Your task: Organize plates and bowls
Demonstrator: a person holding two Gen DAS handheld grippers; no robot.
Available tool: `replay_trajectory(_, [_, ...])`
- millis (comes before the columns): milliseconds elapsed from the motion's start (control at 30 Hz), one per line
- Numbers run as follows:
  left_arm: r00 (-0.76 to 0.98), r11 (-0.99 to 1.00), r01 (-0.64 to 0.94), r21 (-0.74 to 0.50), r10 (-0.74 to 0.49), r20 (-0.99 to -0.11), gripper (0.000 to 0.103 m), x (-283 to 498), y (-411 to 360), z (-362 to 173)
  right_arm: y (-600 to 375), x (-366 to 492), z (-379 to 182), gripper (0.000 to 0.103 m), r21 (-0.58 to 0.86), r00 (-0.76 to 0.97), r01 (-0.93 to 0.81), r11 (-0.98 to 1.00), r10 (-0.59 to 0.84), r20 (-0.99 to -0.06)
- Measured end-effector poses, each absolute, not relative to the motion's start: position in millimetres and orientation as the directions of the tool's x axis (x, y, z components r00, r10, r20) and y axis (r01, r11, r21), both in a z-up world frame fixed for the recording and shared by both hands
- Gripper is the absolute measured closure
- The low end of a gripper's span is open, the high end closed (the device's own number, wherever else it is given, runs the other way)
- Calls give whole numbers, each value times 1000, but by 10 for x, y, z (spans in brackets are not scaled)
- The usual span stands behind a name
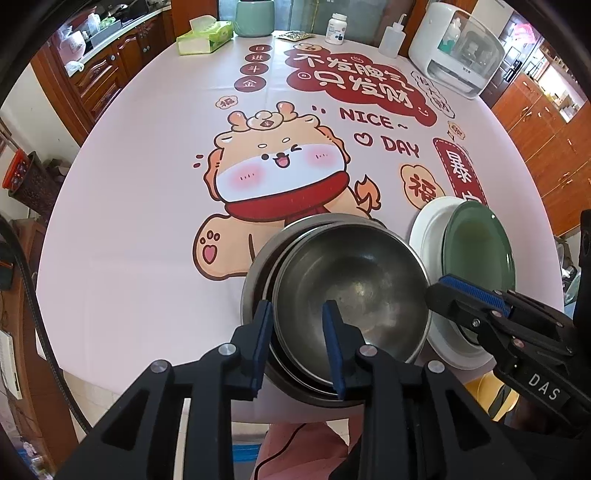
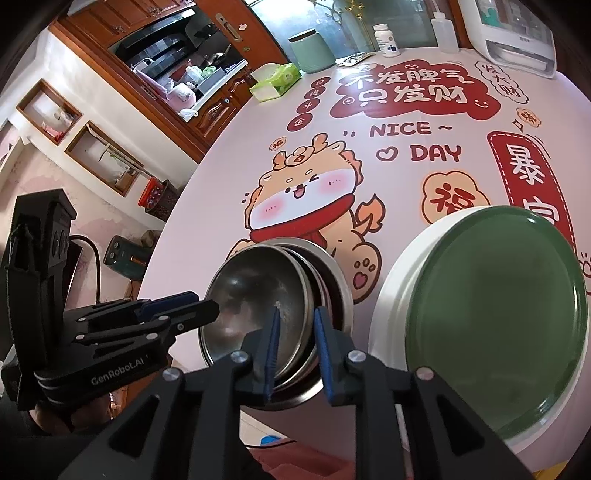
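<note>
Wooden cabinets [image 1: 546, 122] line the room on both sides of a table covered with a pink tablecloth [image 1: 140, 206] printed with a cartoon dragon [image 1: 273, 173] and red lettering. Along the far edge stand a green tissue box [image 1: 205, 37], a pale green canister [image 1: 255, 16], a white pill bottle [image 1: 338, 28], a clear squeeze bottle [image 1: 393, 40] and a white countertop appliance [image 1: 458, 48], all well apart from the dishes.

At the near edge sits a stack of steel bowls [image 1: 351, 284], dull and scuffed inside; the top bowl is tilted and shifted off centre within the ones beneath. Just beside the stack on the right lies a white plate [image 2: 391, 295] with a dark green plate [image 2: 495, 317] resting on it, its rim glossy.

The left gripper [image 1: 297, 343] has its jaws narrowed around the near rim of the top bowl, one blue pad [image 1: 263, 343] outside and one inside; whether they press the rim I cannot tell. The right gripper [image 2: 295, 350] straddles the stack's right rim the same way, jaws narrow, with contact unclear.
</note>
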State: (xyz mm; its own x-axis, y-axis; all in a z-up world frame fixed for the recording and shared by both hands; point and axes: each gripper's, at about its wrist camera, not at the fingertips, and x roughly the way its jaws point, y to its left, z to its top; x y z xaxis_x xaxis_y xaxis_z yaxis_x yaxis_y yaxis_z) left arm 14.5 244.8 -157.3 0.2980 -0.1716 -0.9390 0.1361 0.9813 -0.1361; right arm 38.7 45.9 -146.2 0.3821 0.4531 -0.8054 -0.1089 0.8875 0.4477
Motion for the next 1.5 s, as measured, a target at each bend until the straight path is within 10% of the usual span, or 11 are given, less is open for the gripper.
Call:
replay_trajectory(767, [289, 971, 56, -234, -240, -927, 45, 259, 2757, -1680, 179, 324, -1715, 57, 597, 278, 102, 796, 554, -785])
replay_trajectory(1500, [108, 922, -54, -384, -377, -920, 44, 477, 2886, -2184, 148, 454, -2000, 57, 651, 198, 208, 730, 621, -759])
